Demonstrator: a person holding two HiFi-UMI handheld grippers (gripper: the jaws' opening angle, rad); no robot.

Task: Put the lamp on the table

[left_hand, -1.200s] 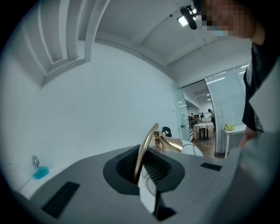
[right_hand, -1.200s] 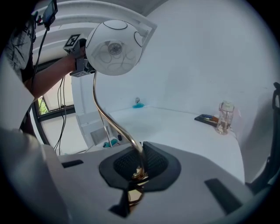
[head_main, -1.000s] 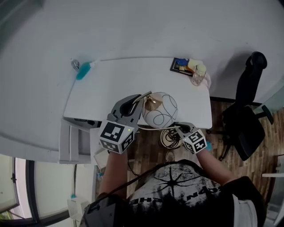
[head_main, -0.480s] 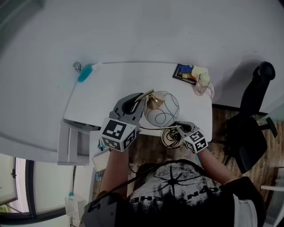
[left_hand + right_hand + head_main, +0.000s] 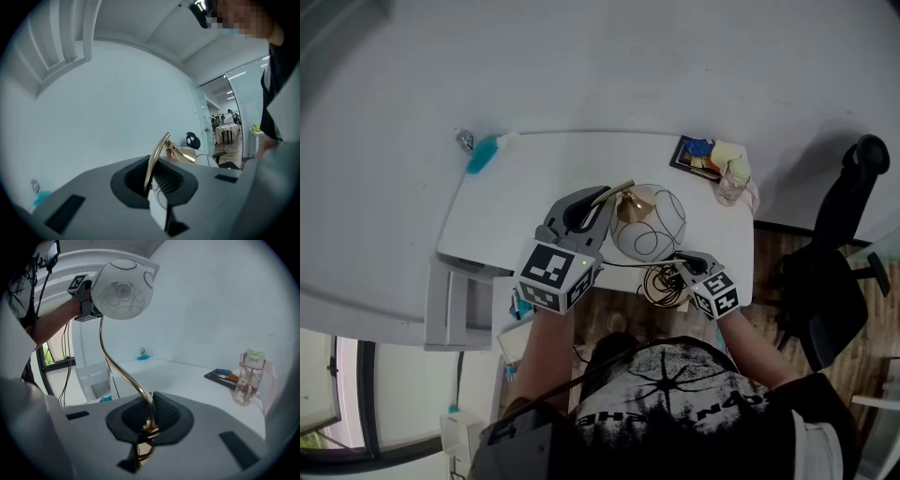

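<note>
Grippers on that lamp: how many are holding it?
2. The left gripper is shut on the upper part of the gold neck of the lamp; the right gripper is shut lower down that neck. No others in view.

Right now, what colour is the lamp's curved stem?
Shiny gold stem, clearest in the right gripper view.

Tabletop (image 5: 534, 192) is bare across frame centre & left-centre: wide room there. Obstacles: teal object (image 5: 480, 156) at its upper-left corner; dark tray (image 5: 696, 156) & water bottle (image 5: 731, 181) upper right. Office chair (image 5: 834, 272) at frame right, off the tabletop.
</note>
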